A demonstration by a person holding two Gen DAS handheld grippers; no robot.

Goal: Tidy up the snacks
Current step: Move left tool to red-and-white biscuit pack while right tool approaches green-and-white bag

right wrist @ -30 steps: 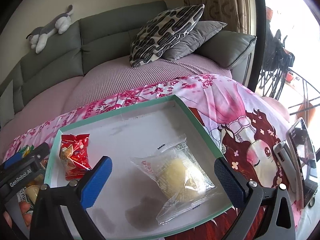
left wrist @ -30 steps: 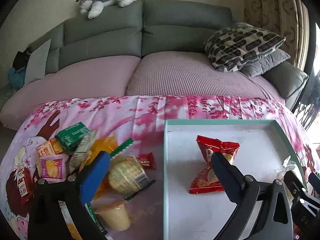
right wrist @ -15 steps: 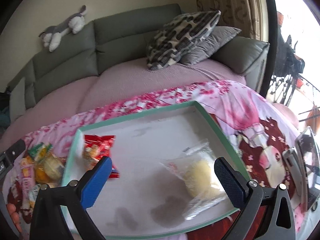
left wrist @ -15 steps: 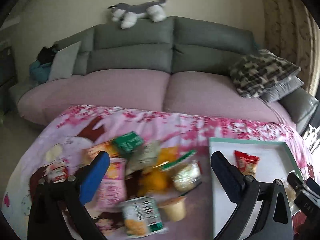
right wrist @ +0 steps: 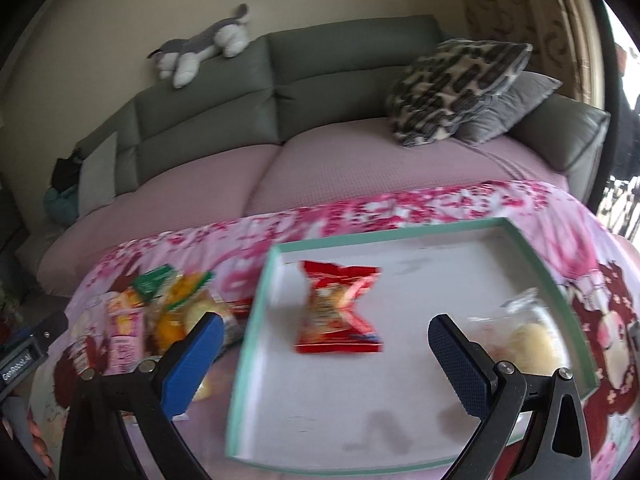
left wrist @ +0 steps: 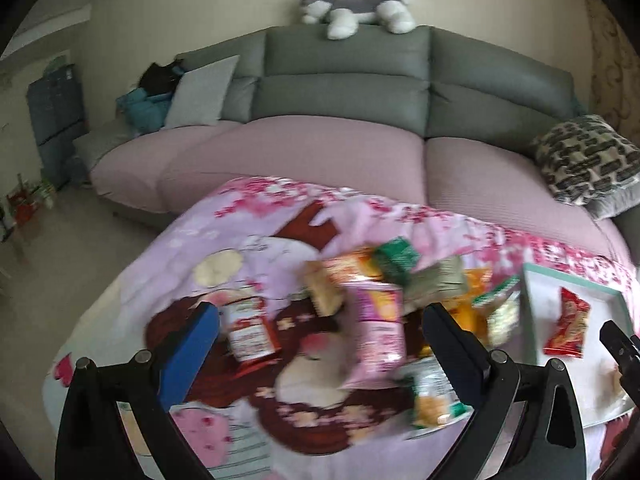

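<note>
Behind my fingers runs a grey sofa [left wrist: 348,92]; below them a pink cloth [left wrist: 248,240] covers the table. My left gripper [left wrist: 320,344] hangs spread and empty over the snack pile [left wrist: 376,300], pink packet [left wrist: 378,332] between its fingers. My right gripper [right wrist: 324,356], also apart, brackets the red packet [right wrist: 340,308] lying in the tray [right wrist: 250,328], where sorted snacks belong.

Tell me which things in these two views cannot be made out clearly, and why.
- Snack pile, left wrist view: motion blur smears the labels, so brands are unreadable.
- Green-and-yellow packet, left wrist view: partly hidden behind the left gripper's right finger.
- Clear bag with a pale bun, right wrist view: blurred, print illegible.
- Teal tray, left wrist view: far side cut off by the frame edge.
</note>
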